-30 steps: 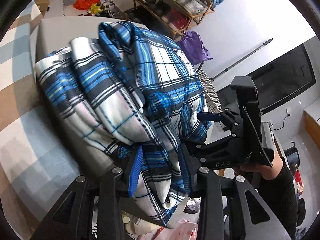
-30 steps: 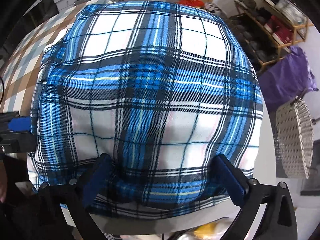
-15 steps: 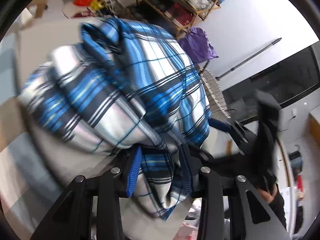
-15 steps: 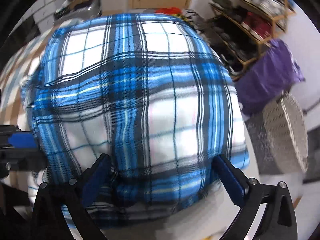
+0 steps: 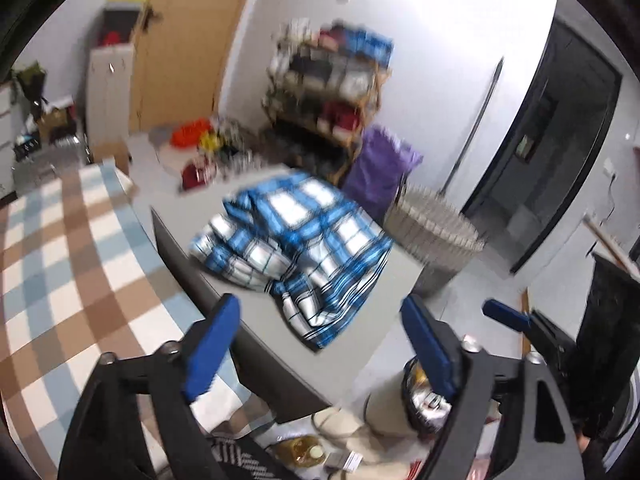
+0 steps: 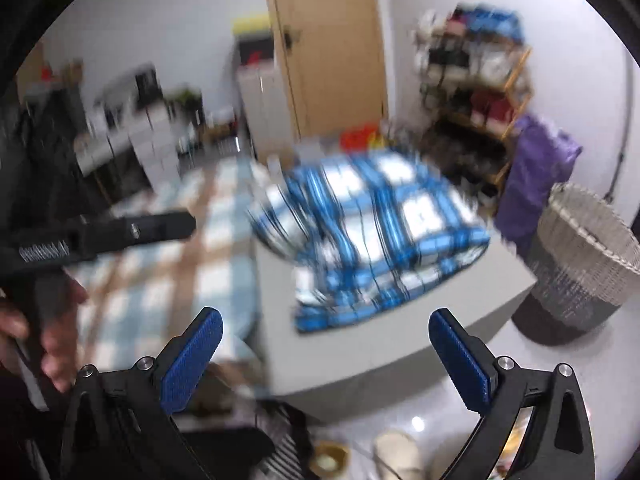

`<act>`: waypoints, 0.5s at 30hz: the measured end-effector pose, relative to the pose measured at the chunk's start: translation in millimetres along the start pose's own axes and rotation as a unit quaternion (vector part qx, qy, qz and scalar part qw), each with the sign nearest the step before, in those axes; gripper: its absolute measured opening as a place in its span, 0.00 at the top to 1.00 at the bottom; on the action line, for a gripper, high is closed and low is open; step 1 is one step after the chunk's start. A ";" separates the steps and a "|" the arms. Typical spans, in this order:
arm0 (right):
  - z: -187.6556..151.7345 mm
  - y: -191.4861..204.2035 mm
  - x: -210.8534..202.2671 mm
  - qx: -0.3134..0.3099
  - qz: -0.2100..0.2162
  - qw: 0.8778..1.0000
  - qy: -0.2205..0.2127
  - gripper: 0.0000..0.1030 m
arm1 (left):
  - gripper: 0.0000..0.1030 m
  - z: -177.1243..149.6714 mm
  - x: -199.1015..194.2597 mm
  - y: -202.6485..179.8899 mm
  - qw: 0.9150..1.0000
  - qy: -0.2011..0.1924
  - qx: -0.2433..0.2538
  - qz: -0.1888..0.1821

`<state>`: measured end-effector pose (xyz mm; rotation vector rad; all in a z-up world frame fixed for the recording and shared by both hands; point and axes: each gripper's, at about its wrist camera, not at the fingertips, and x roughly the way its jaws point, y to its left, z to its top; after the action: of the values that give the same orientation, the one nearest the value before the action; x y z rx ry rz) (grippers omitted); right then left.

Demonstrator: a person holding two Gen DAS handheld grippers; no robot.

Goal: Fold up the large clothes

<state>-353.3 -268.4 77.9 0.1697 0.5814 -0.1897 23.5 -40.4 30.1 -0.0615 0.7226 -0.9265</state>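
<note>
Since both grippers stand clear of the cloth, the fold in hand looks finished and the step now is the pull-back after letting go. Largest first: the grey table [image 5: 384,300] carries the blue plaid garment [image 5: 296,248], which lies bundled on its top, one corner reaching to the near edge, with a checked rug [image 5: 68,248] on the floor to one side and a wicker basket [image 5: 436,236] beside the far corner. The left gripper [image 5: 320,344] has its blue pads wide apart with nothing between them; its jaws have just been opening. The right gripper [image 6: 326,356] is likewise spread and empty, above the table's near edge. Both views are blurred. A second ago the left gripper was pinched on a bunch of the plaid and the right one pressed close against it; now the garment sits well apart from both. Next, I judge, comes checking the bundle and either smoothing it or moving it aside, which calls for a fresh, low approach.
</note>
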 end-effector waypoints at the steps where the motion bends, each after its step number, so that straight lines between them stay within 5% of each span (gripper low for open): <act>1: 0.9 5.0 -10.6 0.000 -0.007 1.000 -0.019 0.00 | 0.20 2.6 -3.0 -4.3 1.000 -0.011 0.002 0.005; 4: -5.3 27.6 -54.3 -0.010 -0.045 0.995 -0.088 0.00 | 0.17 -8.4 -35.4 -16.6 0.998 -0.056 0.022 0.025; 7: -19.8 49.9 -87.2 -0.026 -0.082 0.987 -0.137 0.00 | 0.01 -23.2 -46.8 -29.9 0.993 -0.102 0.023 0.059; 9: -33.4 60.6 -103.1 -0.034 -0.086 0.981 -0.173 0.00 | 0.01 -43.6 -68.3 -34.7 0.987 -0.145 0.029 0.069; 15: -67.0 74.8 -125.2 -0.040 -0.110 0.968 -0.220 0.00 | 0.01 -75.4 -91.6 -49.2 0.978 -0.178 0.047 0.096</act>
<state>-474.4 -165.5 100.6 -0.0185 0.1624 -0.4061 -91.4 16.5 38.9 -0.0713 0.3452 -0.7372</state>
